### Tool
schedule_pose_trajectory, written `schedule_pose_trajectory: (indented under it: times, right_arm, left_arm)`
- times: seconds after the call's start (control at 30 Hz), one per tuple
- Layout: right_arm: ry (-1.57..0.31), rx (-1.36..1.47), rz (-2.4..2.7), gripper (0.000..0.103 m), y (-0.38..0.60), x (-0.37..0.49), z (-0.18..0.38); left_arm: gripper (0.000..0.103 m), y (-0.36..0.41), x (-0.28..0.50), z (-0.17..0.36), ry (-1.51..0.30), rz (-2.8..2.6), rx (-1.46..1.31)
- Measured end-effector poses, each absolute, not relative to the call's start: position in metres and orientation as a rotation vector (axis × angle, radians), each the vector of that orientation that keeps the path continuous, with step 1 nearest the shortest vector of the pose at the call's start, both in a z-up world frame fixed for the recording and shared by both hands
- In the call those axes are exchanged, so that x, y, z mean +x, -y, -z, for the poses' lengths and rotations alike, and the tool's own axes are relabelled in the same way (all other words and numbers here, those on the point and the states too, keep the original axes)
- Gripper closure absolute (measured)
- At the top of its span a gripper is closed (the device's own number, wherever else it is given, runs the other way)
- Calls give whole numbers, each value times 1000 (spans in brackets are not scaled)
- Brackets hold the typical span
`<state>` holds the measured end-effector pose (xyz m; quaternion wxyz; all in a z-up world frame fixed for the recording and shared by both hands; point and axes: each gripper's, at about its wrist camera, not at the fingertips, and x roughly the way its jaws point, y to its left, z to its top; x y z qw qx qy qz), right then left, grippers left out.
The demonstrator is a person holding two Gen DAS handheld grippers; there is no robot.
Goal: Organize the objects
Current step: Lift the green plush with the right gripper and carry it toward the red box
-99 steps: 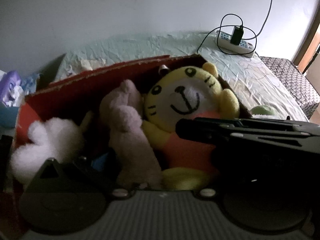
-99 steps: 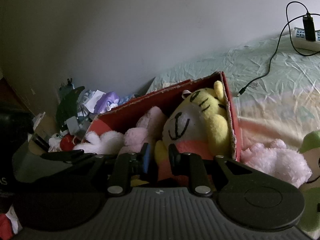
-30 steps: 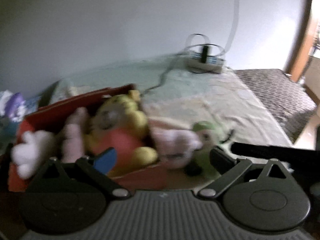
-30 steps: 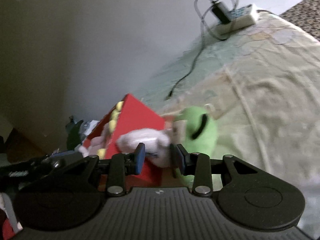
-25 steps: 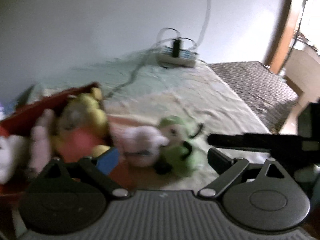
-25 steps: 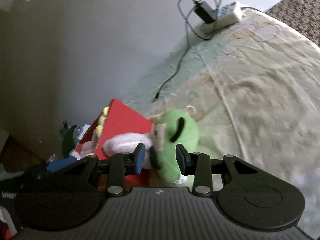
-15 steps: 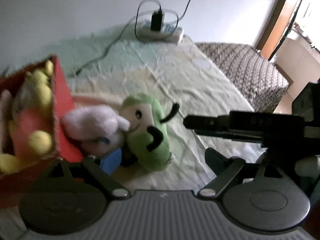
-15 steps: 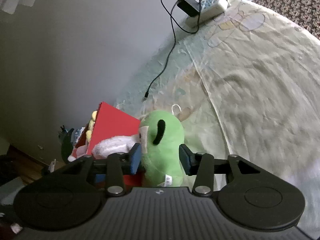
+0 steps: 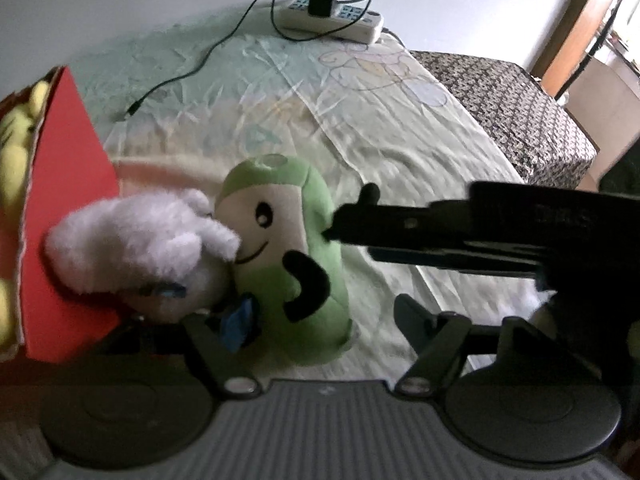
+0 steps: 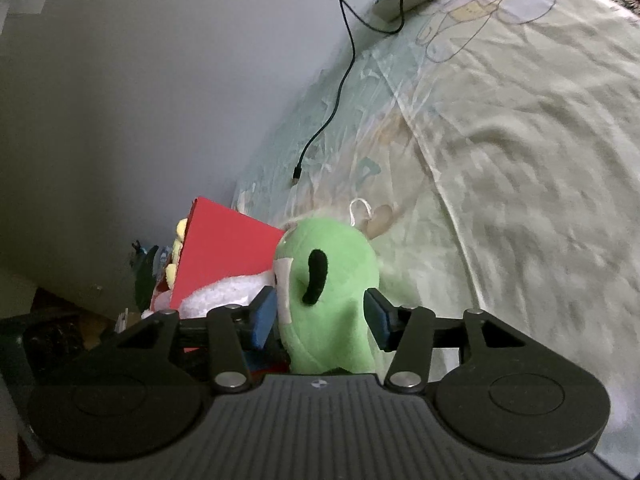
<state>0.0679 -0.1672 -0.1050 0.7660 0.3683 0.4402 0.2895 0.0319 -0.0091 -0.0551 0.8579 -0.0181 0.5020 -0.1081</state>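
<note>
A green plush [image 9: 288,256] with a smiling white face lies on the bed sheet, pressed against a fluffy white plush [image 9: 136,248]. Both rest beside the red box [image 9: 60,220], where a yellow plush [image 9: 16,140] shows inside. My right gripper [image 10: 320,316] is open, its blue pads [image 10: 264,316] flanking the green plush [image 10: 328,292]. In the left wrist view one of its black fingers [image 9: 360,220] reaches the plush from the right. My left gripper [image 9: 324,312] is wide open just in front of the green plush, gripping nothing.
A white power strip [image 9: 332,20] with a black charger lies at the far end of the bed, and its cable [image 9: 180,76] trails toward the box. Pale green sheet [image 9: 380,120] stretches to the right, and a dark patterned cover [image 9: 520,108] lies beyond. Clutter [image 10: 144,272] sits left of the box.
Both grippers swung right, away from the box's contents and onto the green plush. The right gripper's fingers spread wider and now straddle the green plush.
</note>
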Motion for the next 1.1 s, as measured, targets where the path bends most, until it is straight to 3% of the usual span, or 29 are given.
schedule_pose_trajectory:
  times: [0.33,0.6,1.1]
  right_arm:
    - [-991,787,-668,46,149,87,118]
    - [-1001,819,-669,55,157,84,119]
    - [-925,833,-509,56,211,22,97]
  left_arm:
    - [23,10,42,61,-1058,243,-16]
    - [22,23,40,60,-1052,251,52]
    - [22,66,0,41,-1012,482,84]
